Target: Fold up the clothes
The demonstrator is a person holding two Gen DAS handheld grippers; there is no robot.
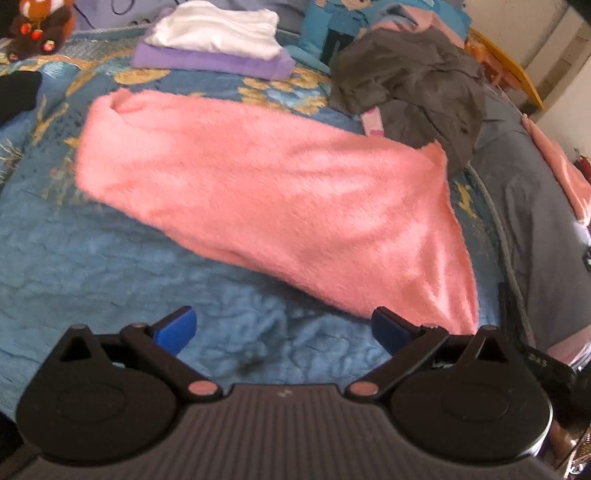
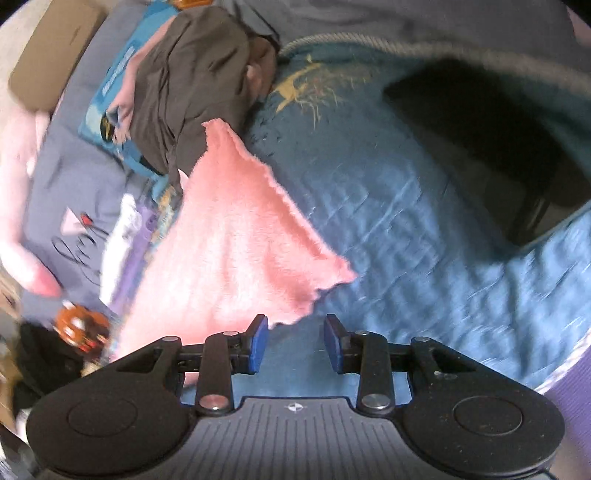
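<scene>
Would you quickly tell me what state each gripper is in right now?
Left gripper: open, holding nothing, over the blue bedspread.
Right gripper: open, holding nothing; the pink towel lies just ahead.

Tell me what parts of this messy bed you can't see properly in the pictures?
- Grey garment: crumpled in the left wrist view, so its kind is unclear.
- Pink fleece: its near corner hides behind the left gripper.
- Stuffed toy: cut off by the top edge.
- Folded stack: blurred in the right wrist view.
- Dark object: shadowed, cannot tell what it is.
</scene>
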